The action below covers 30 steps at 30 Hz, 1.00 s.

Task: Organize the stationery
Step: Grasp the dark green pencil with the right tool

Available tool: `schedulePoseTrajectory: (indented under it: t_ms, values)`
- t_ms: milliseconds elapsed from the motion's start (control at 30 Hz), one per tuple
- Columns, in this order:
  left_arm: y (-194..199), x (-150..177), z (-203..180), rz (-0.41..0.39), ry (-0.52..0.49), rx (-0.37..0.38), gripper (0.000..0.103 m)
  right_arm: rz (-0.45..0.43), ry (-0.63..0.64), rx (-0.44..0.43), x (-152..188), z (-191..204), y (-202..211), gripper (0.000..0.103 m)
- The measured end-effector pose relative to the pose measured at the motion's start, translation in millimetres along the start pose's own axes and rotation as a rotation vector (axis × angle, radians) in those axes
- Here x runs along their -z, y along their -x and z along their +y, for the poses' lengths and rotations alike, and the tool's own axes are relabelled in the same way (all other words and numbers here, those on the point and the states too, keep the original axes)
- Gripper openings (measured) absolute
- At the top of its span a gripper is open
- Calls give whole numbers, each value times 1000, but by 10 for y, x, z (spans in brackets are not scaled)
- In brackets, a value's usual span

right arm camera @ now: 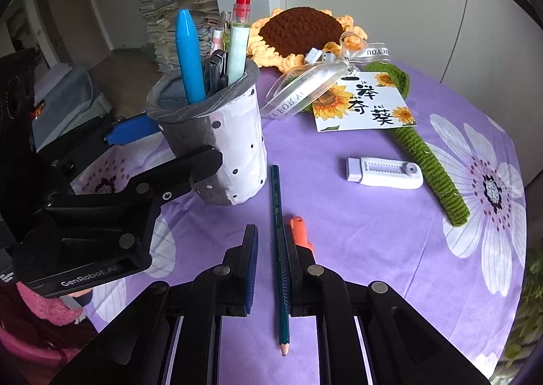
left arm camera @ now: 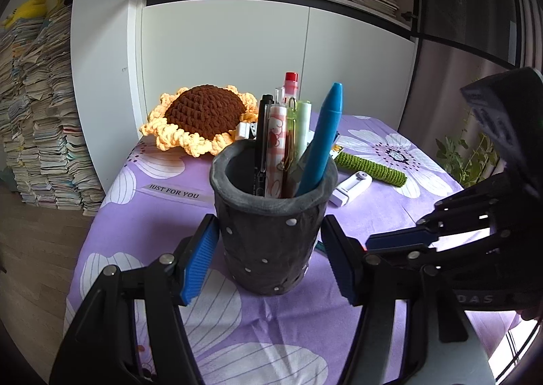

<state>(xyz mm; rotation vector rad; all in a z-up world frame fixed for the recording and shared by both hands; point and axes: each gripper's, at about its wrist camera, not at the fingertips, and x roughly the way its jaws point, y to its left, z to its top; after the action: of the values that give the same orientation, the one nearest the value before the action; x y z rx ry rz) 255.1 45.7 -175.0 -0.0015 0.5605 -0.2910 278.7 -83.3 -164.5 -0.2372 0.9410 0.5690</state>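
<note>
A dark grey and white dotted pen holder point(left arm camera: 271, 215) stands on the purple flowered cloth. In it are a blue crayon point(left arm camera: 322, 140), a red-capped pen and several others. My left gripper point(left arm camera: 268, 232) is shut on the holder, a blue pad pressed to each side of it. The right wrist view shows that holder point(right arm camera: 234, 154) at left. A dark green pencil point(right arm camera: 276, 201) runs from its foot toward the camera. My right gripper point(right arm camera: 271, 232) has its jaws close together, with the pencil in the narrow slot against the right pad. Whether the pencil rests on the cloth I cannot tell.
An orange tool point(right arm camera: 298, 232) pokes out behind the right finger. A white slider case point(right arm camera: 383, 174) lies further right. A crochet sunflower point(right arm camera: 302, 29) with a green stem point(right arm camera: 427, 164), ribbon and card point(right arm camera: 359, 103) fills the back. The table edge drops off at left point(left arm camera: 88, 232).
</note>
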Motion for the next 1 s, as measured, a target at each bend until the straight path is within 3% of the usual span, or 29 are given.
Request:
schedulePoseTrajectory:
  t_ms: [400, 733, 1000]
  values:
    - [25, 7, 55, -7, 28, -18, 61, 41, 58, 8, -359, -6, -384, 11]
    - [23, 7, 66, -5, 24, -15, 62, 94, 72, 31, -392, 14, -567, 8]
    - [26, 9, 70, -4, 22, -15, 62, -52, -38, 4, -351, -111, 3, 8]
